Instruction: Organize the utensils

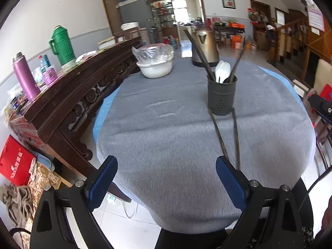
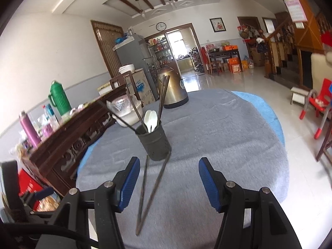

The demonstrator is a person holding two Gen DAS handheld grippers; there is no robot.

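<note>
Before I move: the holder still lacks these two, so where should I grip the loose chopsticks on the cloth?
Take the loose chopsticks at their near ends, where they converge, coming straight down with the open right gripper; far ends touch the holder.

Bright daylight enters through the far doorway window [image 1: 180, 10], glaring off the glossy tiled floor [image 2: 244, 81]. Soft shadow band crosses the grey felt tablecloth [image 1: 166, 124]. Fisheye bending, dark vignette at corners; slight motion blur.
</note>
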